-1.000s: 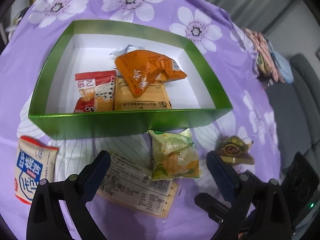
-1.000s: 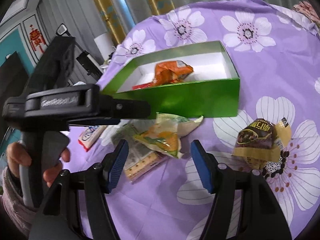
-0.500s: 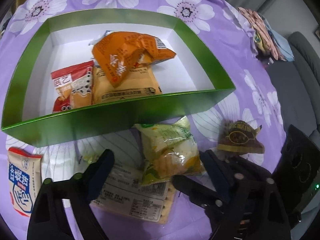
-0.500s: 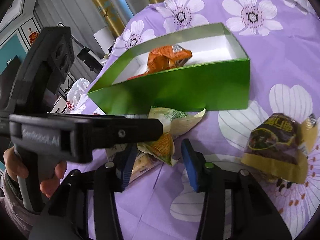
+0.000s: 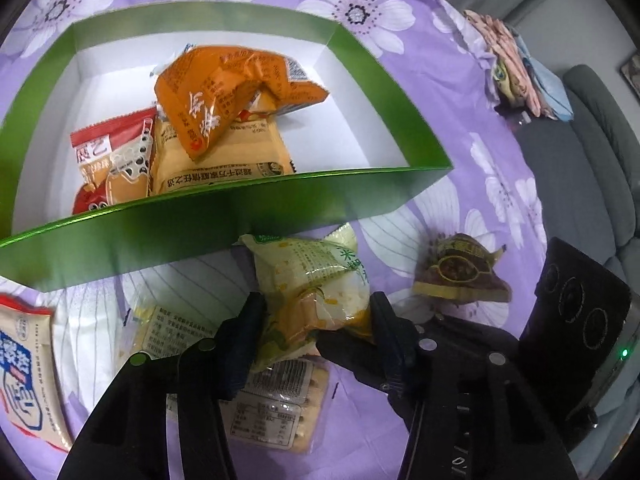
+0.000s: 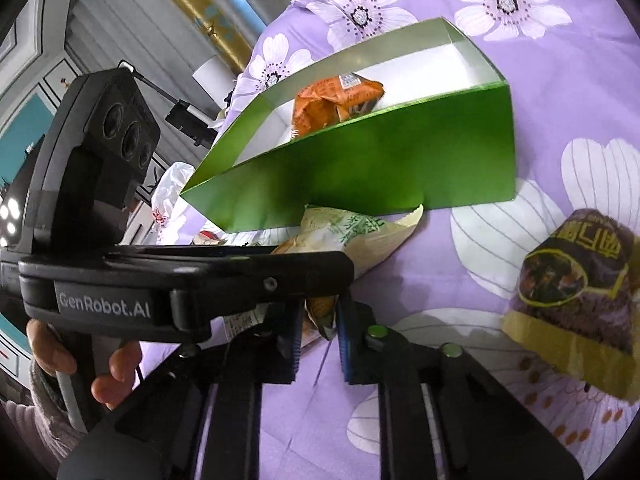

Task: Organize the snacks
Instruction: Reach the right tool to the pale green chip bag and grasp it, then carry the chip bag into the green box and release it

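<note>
**Q:** While both grippers converge on one packet, how much of the sorting is shown as done?

**A:** Three packets already lie inside the green box: an orange packet on top, a tan packet under it, a red packet at its side; the right part of the white floor is bare.

**Q:** And what remains outside?

**A:** Four packets on the purple flowered cloth; the yellow-green corn packet just in front of the box's near wall, a clear cracker packet partly beneath it, a white-and-blue packet at the left edge, a dark brown packet to the right (well apart from the box); by this count roughly half is left.

**Q:** State of the tongs?

**A:** The left gripper is closing, its jaws at either side of the corn packet's body and pressing its wrapper; the right gripper has its jaws narrow, pinched on a corner of the same packet.

**Q:** Step in hand?

**A:** Judged from this, the corn packet is being secured for lifting over the near wall; it rests on the cloth, not yet raised; the cracker packet below may drag along if the wrappers cling.
</note>
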A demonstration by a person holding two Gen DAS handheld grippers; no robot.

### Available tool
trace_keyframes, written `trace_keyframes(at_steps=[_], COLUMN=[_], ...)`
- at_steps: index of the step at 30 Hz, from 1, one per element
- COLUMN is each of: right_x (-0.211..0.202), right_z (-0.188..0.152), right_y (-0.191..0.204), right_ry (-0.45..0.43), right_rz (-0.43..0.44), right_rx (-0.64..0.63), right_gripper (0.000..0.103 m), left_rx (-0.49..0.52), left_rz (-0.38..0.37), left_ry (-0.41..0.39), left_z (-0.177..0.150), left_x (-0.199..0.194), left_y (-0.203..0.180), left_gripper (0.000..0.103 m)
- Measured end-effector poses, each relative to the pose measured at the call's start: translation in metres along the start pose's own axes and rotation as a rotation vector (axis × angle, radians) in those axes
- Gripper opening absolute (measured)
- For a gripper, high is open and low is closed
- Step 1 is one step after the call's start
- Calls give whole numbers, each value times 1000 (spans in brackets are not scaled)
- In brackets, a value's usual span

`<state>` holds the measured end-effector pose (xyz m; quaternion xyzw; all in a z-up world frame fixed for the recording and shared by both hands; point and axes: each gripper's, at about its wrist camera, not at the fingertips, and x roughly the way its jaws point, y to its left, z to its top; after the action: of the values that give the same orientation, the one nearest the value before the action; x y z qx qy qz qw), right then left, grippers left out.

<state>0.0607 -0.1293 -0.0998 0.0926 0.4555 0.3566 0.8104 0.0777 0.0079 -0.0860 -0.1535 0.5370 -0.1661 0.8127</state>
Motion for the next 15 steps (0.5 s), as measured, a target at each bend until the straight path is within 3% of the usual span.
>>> trace_keyframes(at_steps=[15], right_x=[-52], right_z=[18], right_y=[48], right_ry=[-147], right_rz=[-47], right_rx=[-181], right_gripper=[14], left_rx=[97], left_rz=[-75], left_ry=[-222], left_z=[-1], left_x=[-75], left_y=[-24], left_gripper=[54])
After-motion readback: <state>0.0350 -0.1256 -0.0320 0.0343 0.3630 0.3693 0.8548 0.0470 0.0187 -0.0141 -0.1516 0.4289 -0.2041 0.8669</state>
